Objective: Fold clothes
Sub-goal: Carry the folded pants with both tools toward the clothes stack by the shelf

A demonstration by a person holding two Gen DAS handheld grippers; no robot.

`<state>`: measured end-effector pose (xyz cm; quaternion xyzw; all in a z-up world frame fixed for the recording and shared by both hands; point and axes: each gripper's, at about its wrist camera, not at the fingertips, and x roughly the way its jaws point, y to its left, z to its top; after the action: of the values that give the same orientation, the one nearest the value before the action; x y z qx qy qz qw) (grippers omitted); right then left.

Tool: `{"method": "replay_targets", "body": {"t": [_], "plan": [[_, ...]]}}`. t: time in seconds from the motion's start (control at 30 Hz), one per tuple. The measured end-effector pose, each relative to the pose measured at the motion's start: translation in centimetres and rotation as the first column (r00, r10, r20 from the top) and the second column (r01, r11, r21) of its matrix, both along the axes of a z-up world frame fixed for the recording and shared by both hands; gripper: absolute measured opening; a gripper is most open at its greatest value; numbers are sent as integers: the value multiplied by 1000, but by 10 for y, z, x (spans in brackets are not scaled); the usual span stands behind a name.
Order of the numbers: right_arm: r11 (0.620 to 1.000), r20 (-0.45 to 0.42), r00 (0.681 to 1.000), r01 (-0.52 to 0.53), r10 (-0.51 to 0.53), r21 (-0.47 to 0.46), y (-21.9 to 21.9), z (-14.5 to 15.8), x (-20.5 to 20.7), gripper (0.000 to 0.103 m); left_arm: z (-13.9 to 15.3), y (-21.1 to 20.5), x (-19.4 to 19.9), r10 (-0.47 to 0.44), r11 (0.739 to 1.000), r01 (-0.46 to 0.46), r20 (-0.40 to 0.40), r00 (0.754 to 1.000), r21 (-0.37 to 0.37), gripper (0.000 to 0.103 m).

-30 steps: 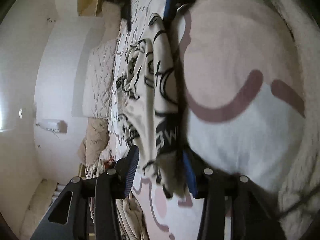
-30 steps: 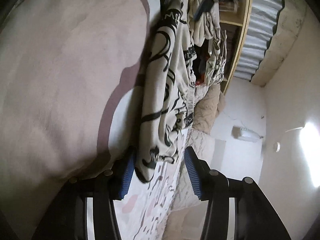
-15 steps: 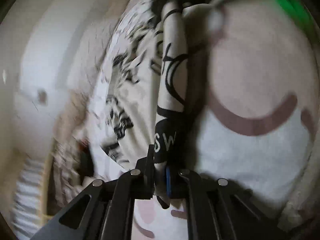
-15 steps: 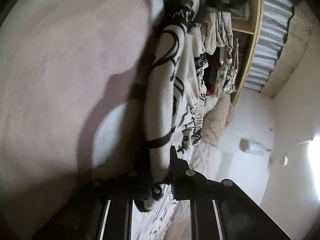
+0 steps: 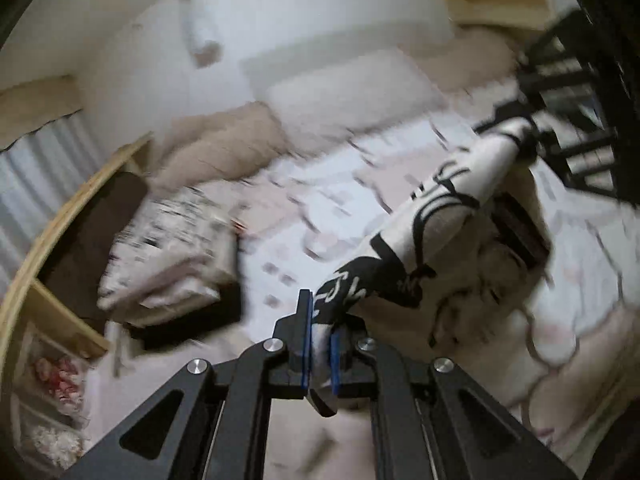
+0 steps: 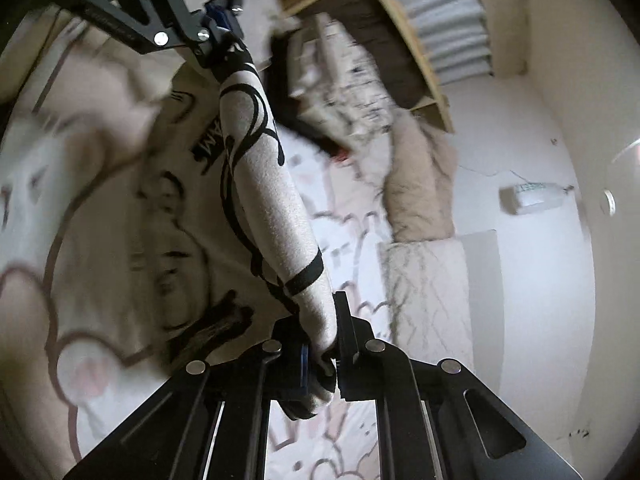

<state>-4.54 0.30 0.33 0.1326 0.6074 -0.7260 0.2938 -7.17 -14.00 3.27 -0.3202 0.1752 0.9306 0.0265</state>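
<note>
A cream, black-printed garment (image 6: 276,200) is stretched taut above the bed (image 6: 352,288), clamped at one end by the left tongs (image 5: 320,344) and at the other by the right tongs (image 6: 322,356); its lower part, blurred, seemingly hangs toward the bed.

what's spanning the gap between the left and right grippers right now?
Only the printed garment: the right gripper and the left gripper each clamp one end, and it runs taut between them above the bed. The right wrist view shows the whole span.
</note>
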Motion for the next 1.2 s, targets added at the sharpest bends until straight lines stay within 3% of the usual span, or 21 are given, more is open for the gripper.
{"method": "replay_targets", "body": {"t": [0.13,0.27,0.4,0.53,0.77,0.83,0.93,1.07,1.2], "plan": [[995,7,1000,7,-7,-95,-47,65,-30,11,59,-55,-40,108,994,-106,-60,992,37,7],[985,-6,1000,1,-2,-170,-110,111,-74,10,99,-114,-93,224,971,-215,-83,971,100,7],[973,-23,1000,11,-17,-229,-173,137,-131,10,121,-174,-154,319,937,-301,-88,944,176,7],[965,-16,998,48,-54,-258,-239,149,-198,11,121,-228,-218,408,898,-391,-49,912,204,7],[959,-76,987,116,-140,-260,-322,133,-284,11,110,-294,-318,534,831,-523,-11,845,190,7],[955,-97,981,139,-170,-261,-342,126,-306,11,118,-305,-330,553,820,-531,-58,831,213,7],[967,-159,976,107,-146,-230,-357,90,-300,11,124,-314,-331,558,827,-528,-171,812,195,7],[981,-242,964,63,-107,-183,-376,41,-290,11,71,-340,-324,568,823,-563,-75,820,81,7],[994,-295,954,20,-52,-110,-391,-15,-276,10,-6,-359,-295,604,797,-604,36,796,-23,7]]}}
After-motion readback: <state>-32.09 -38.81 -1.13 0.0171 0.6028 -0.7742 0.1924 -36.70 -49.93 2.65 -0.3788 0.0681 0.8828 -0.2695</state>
